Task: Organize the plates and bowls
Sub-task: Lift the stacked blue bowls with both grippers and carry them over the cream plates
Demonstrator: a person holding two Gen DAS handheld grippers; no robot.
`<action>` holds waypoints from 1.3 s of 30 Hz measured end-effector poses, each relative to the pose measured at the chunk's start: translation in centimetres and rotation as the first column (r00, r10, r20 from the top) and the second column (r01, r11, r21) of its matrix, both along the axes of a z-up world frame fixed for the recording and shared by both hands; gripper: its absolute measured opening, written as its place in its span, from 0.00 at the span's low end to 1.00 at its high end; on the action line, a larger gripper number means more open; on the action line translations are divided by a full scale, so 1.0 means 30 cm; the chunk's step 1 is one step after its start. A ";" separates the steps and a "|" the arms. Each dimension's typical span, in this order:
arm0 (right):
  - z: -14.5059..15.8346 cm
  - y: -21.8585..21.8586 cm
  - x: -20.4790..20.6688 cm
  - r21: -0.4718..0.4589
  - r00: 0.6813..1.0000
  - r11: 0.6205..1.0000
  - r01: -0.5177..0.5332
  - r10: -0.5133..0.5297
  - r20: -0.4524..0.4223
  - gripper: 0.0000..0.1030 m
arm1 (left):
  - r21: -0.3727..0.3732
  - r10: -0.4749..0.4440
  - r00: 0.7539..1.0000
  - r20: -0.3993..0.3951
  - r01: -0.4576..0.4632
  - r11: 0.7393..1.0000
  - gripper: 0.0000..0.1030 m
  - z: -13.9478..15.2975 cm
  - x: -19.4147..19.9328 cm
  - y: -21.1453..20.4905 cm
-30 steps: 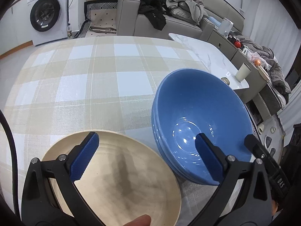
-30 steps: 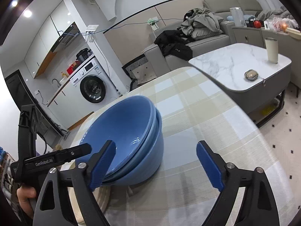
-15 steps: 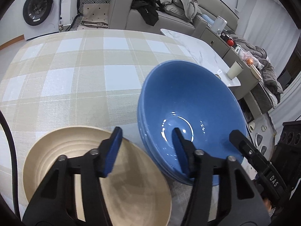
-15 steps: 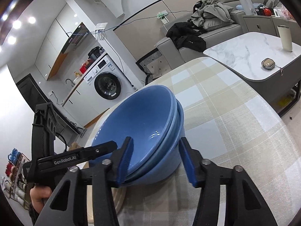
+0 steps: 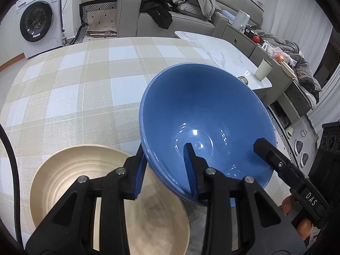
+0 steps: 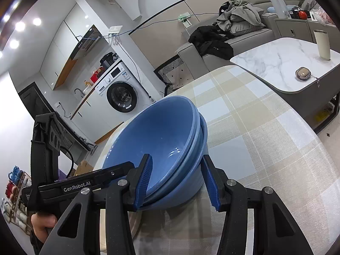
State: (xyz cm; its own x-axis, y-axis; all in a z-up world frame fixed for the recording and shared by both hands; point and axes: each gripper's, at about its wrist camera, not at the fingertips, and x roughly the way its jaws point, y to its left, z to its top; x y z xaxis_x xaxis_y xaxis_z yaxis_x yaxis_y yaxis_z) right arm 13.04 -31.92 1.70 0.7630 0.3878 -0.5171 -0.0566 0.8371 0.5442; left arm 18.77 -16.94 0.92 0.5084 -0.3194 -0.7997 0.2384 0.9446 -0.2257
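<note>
The blue bowls point(image 5: 204, 114), nested one inside another in a tilted stack, sit on the checked beige and white tablecloth point(image 5: 80, 80), and you hold them from two sides. Your left gripper point(image 5: 165, 170) has just been closing and now pinches the near rim of the stack, one blue pad inside the top bowl and the other against the outer wall. Your right gripper point(image 6: 176, 182) has also just been closing; it straddles the opposite rim, one pad inside the top bowl and one outside against the lower one, and both pads seem to press the walls, though the contact on the outer side is hard to confirm. Just beside the stack, partly under your left gripper, lies a cream ridged plate point(image 5: 70, 176); whether its edge touches the bowls cannot be told. Beyond the table stand a washing machine point(image 5: 38, 23), a grey sofa point(image 5: 191, 21) heaped with clothes, and a marble side table point(image 6: 284, 63) carrying a cup point(image 6: 323, 44).
</note>
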 end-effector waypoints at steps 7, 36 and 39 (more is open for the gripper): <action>0.001 -0.007 0.002 0.001 1.000 1.000 -0.003 0.003 0.000 0.47 | 0.021 -0.002 1.000 0.014 0.001 1.000 0.30 0.016 -0.013 -0.006; 0.108 -0.002 -0.066 -0.014 0.996 1.000 -0.023 0.024 0.083 0.47 | 0.048 0.010 0.994 0.104 -0.015 0.999 0.30 0.194 -0.155 0.008; 0.124 0.009 -0.074 -0.018 0.995 0.999 -0.029 0.031 0.093 0.48 | 0.043 0.018 0.994 0.111 -0.023 0.999 0.30 0.212 -0.174 0.017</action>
